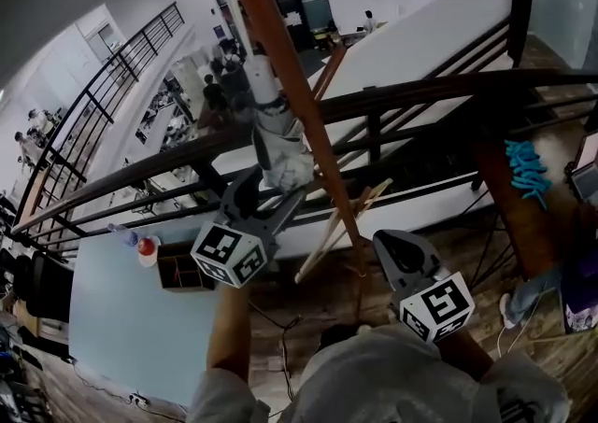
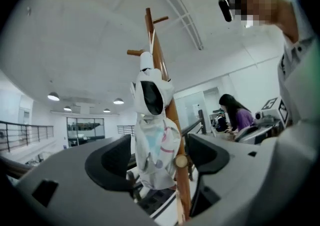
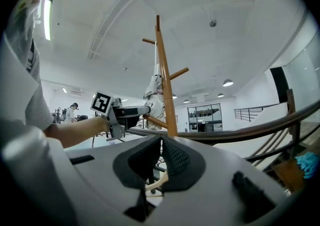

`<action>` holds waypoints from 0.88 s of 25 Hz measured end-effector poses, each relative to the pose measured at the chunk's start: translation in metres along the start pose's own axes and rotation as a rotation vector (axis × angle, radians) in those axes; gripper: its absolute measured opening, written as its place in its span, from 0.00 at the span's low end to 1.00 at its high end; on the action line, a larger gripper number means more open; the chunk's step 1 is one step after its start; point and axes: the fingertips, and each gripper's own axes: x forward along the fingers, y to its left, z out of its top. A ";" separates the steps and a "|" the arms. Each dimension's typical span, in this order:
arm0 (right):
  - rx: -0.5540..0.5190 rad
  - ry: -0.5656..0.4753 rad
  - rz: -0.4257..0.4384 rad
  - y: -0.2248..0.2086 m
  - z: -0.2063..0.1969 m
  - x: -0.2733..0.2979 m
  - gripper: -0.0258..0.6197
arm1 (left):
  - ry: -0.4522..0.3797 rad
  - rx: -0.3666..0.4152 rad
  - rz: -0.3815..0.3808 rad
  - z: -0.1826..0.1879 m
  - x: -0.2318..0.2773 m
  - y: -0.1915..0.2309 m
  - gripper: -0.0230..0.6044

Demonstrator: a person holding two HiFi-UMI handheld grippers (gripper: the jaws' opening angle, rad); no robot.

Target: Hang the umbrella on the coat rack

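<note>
**One umbrella on one rack, two grippers: one released, one clenched**

We count one white folded umbrella (image 2: 152,135), one wooden coat rack (image 2: 183,190) and two grippers. The umbrella hangs upright against the rack's pole, with a thin white loop running up from its top. We cannot tell which peg carries the loop.

The left gripper (image 2: 157,157) is released. Its own view shows the two jaws standing wide apart on either side of the umbrella's lower part, with neither pad pressing on it. The right gripper (image 3: 160,145) is clenched, its jaws together with nothing between them, and it is well apart from the umbrella.

Only the head view shows both grippers at once, the left gripper (image 1: 269,195) up at the umbrella (image 1: 278,146) and the right gripper (image 1: 394,246) lower, beside the coat rack (image 1: 299,99). Only the right gripper view shows three pegs on the coat rack (image 3: 165,85), and the left gripper (image 3: 142,113) side-on at the umbrella (image 3: 152,93). Only the left gripper view shows one seated person in purple (image 2: 236,116).
</note>
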 end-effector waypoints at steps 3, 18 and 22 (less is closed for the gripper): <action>0.007 -0.008 -0.005 0.002 -0.002 0.000 0.08 | -0.004 0.080 0.121 0.004 -0.010 0.002 0.61; -0.005 -0.004 0.000 0.054 0.005 -0.003 0.08 | -0.021 -0.051 0.450 -0.005 -0.124 -0.019 0.25; -0.007 0.002 -0.001 0.079 0.003 -0.013 0.08 | 0.005 -0.073 0.433 -0.013 -0.145 -0.046 0.16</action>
